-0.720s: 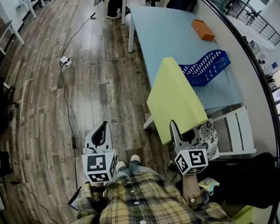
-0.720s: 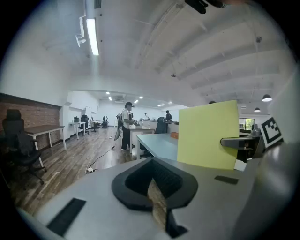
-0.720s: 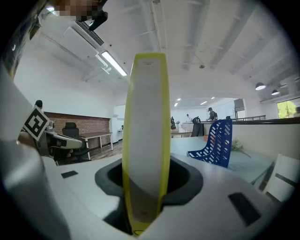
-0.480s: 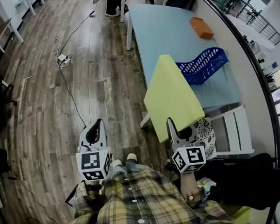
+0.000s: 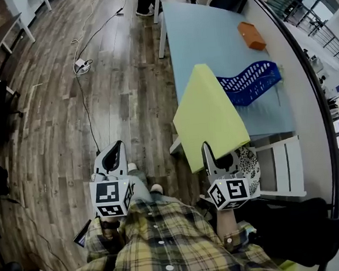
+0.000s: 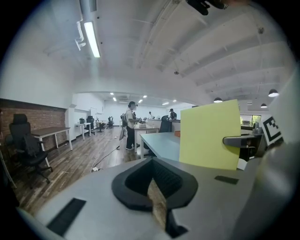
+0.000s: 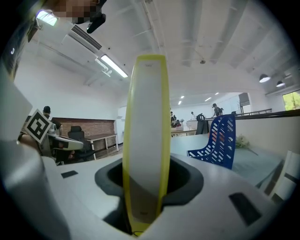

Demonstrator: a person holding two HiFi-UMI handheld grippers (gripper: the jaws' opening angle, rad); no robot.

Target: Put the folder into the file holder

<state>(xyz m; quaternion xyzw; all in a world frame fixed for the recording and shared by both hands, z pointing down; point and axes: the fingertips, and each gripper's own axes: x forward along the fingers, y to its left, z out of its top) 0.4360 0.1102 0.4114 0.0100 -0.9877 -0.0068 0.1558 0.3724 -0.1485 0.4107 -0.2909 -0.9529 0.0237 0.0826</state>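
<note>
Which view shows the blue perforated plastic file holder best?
Head view: the blue perforated plastic file holder sits on the pale table, nearly whole, from above. The right gripper view shows only its side; the left gripper view does not show it.

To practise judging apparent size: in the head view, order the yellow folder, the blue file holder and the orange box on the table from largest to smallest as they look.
1. yellow folder, helped by being held nearer the camera
2. blue file holder
3. orange box
</note>
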